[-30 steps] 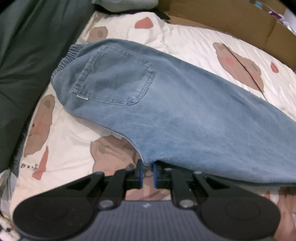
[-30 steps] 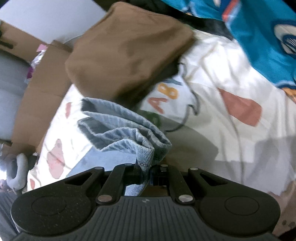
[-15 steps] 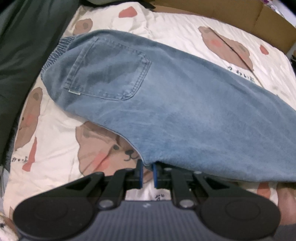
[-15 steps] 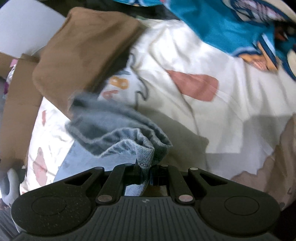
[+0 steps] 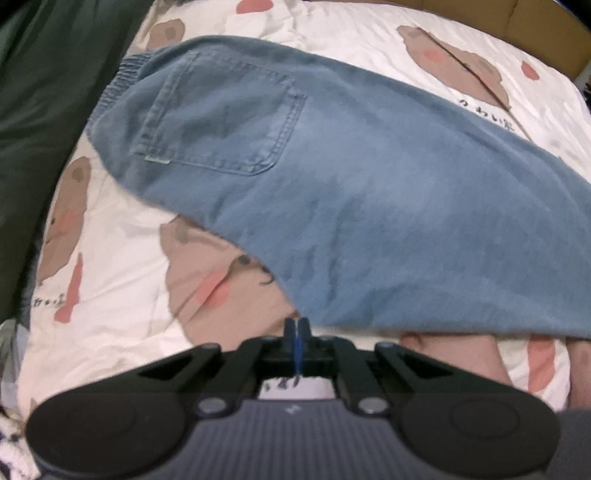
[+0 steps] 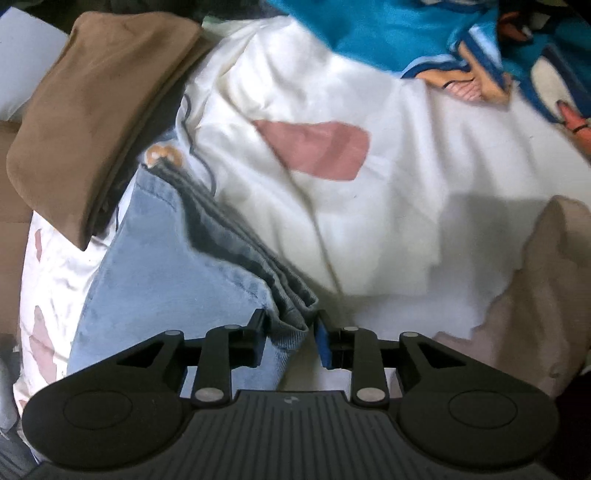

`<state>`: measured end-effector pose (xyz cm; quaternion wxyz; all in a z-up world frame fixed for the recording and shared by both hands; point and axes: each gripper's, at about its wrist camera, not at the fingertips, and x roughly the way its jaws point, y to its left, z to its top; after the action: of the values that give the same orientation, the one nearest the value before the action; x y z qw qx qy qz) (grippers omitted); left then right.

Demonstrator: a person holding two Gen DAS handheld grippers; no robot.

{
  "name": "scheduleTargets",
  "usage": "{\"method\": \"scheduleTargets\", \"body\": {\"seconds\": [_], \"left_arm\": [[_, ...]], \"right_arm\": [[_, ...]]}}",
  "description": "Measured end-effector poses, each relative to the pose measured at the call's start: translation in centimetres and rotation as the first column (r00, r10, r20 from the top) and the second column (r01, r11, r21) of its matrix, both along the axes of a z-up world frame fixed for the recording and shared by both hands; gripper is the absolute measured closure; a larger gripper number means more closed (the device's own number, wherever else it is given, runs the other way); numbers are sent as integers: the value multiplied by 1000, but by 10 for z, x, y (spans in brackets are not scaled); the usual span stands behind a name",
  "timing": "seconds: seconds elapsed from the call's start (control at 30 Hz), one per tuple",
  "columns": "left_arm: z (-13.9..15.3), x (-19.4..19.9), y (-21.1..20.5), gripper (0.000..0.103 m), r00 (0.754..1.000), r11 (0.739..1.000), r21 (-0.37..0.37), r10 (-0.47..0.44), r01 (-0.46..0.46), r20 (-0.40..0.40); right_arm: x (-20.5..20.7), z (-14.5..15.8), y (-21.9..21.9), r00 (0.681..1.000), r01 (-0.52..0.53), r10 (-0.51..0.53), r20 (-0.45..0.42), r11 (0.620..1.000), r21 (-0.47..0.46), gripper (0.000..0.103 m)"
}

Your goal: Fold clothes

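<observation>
Blue jeans (image 5: 369, 192) spread across bear-print bedsheet (image 5: 122, 280), legs cut off at right edge. Left gripper (image 5: 296, 326) pressed together at near denim edge; blur hides any pinch. Right gripper (image 6: 290, 334), earlier clamped on hem (image 6: 288, 314), now opening, hem between pads. Brown folded garment (image 6: 92, 110) far left.

**Around the bed**

A white bedsheet (image 5: 118, 317) printed with brown bears covers the bed. Dark green fabric (image 5: 40, 92) lies along its left edge, cardboard (image 5: 546, 26) beyond. A folded brown cloth (image 6: 92, 110) and a blue cartoon-print blanket (image 6: 388, 33) rest on the sheet.
</observation>
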<state>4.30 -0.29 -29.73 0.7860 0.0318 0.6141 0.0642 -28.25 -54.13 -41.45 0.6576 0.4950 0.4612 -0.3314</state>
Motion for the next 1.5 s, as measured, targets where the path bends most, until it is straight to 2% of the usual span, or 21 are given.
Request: {"method": "scheduleTargets", "body": {"seconds": [0.13, 0.23, 0.43, 0.53, 0.7, 0.77, 0.83, 0.87, 1.03, 1.2, 1.37, 1.43, 1.5], "left_arm": [[21, 6, 8, 97, 999, 1000, 25, 10, -11, 33], [38, 19, 14, 95, 998, 999, 33, 7, -10, 64], [53, 63, 27, 94, 990, 999, 24, -43, 40, 131], [55, 85, 26, 94, 985, 997, 18, -71, 69, 158], [52, 121, 18, 93, 968, 986, 25, -167, 165, 185], [49, 134, 8, 84, 958, 977, 34, -214, 212, 192], [45, 148, -2, 70, 945, 965, 46, -262, 258, 197], [43, 155, -8, 69, 937, 958, 51, -287, 282, 198], [29, 186, -33, 69, 892, 913, 78, -407, 400, 195], [10, 214, -57, 68, 823, 840, 100, -543, 534, 167], [-4, 231, -81, 68, 729, 742, 119, -671, 660, 139], [-10, 236, -91, 68, 681, 692, 125, -722, 711, 124], [-15, 238, -101, 68, 627, 636, 121, -772, 762, 108]], "right_arm": [[6, 19, -2, 998, -68, 68, 0, 994, -89, 74], [19, 28, -4, 985, -152, 161, 57, 979, -138, 71], [55, 31, -7, 935, -323, 347, 75, 920, -224, 69], [71, 35, -10, 912, -376, 405, 69, 890, -260, 65], [96, 38, -18, 870, -452, 489, 58, 840, -299, 64], [107, 38, -20, 850, -486, 525, 47, 815, -316, 64], [117, 38, -20, 830, -516, 557, 37, 791, -329, 61], [121, 38, -20, 821, -528, 570, 35, 780, -335, 59], [145, 37, -20, 769, -597, 639, -3, 718, -358, 59], [163, 33, -22, 725, -654, 686, -55, 662, -366, 59], [176, 27, -22, 689, -699, 717, -109, 617, -362, 59], [180, 29, -19, 672, -713, 730, -125, 591, -378, 59], [186, 34, -14, 642, -732, 758, -117, 560, -388, 59]]}}
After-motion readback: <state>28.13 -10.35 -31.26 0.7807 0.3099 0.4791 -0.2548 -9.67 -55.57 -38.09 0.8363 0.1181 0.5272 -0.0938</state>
